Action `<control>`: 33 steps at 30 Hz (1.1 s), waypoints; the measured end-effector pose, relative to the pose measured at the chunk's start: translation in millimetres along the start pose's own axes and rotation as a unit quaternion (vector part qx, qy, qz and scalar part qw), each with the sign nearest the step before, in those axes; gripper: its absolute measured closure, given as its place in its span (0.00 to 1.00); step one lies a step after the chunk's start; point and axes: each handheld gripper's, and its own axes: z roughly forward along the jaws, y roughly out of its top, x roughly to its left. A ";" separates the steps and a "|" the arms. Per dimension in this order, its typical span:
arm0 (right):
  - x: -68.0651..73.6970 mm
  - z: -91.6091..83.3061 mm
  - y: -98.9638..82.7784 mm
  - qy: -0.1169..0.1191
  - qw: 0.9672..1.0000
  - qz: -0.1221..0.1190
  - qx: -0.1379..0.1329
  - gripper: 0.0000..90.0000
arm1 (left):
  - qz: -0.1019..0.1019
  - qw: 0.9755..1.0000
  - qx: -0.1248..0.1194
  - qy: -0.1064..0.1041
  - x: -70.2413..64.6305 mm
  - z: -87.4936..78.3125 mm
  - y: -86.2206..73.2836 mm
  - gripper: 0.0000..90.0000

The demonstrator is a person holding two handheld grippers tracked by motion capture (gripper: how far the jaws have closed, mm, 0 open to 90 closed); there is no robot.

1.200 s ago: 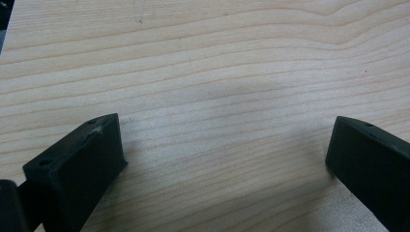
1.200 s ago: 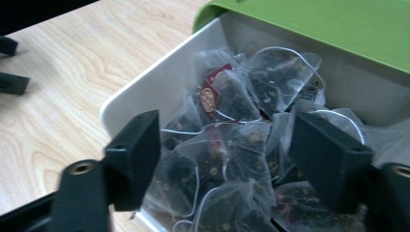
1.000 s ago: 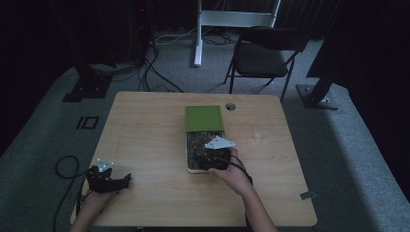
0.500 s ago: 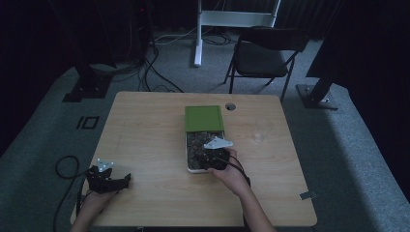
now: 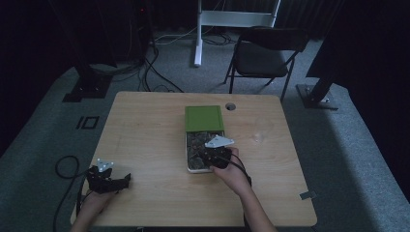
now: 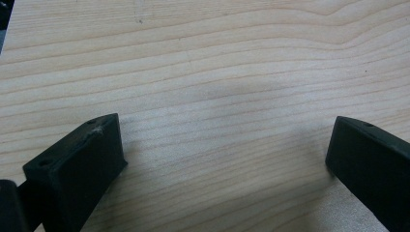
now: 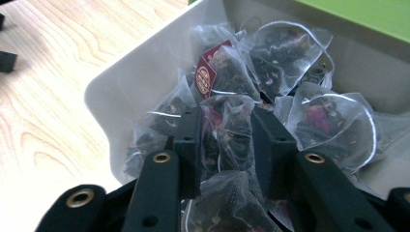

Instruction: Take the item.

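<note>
A white box with a green lid slid back over its far half sits at mid table, full of clear mesh tea bags. My right gripper reaches down into the box; its jaws have just been closing and now pinch one tea bag between the pads. A bag with a red tag lies just beyond. In the high view my right gripper is over the box's near end. My left gripper rests open near the table's front left, its fingers wide apart over bare wood.
The wooden table has a round cable hole behind the box. A black folding chair and a white stand are beyond the far edge. Cables lie on the grey carpet at the left.
</note>
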 end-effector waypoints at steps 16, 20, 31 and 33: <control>-6.0 -10.9 3.6 0.007 1.000 0.010 -0.017 0.88 | -0.002 1.000 -0.001 0.000 -0.2 0.2 0.0 0.01; -6.3 -12.7 6.1 0.009 1.000 0.013 -0.024 0.88 | -0.001 1.000 -0.001 0.000 -0.1 0.1 0.0 0.00; -7.9 -21.1 15.1 0.013 0.999 0.017 -0.040 0.88 | 0.000 1.000 -0.001 0.000 0.0 0.1 0.0 0.00; -8.9 -22.8 16.7 0.012 0.999 0.022 -0.045 0.88 | 0.000 1.000 -0.001 0.000 0.0 0.1 0.0 0.01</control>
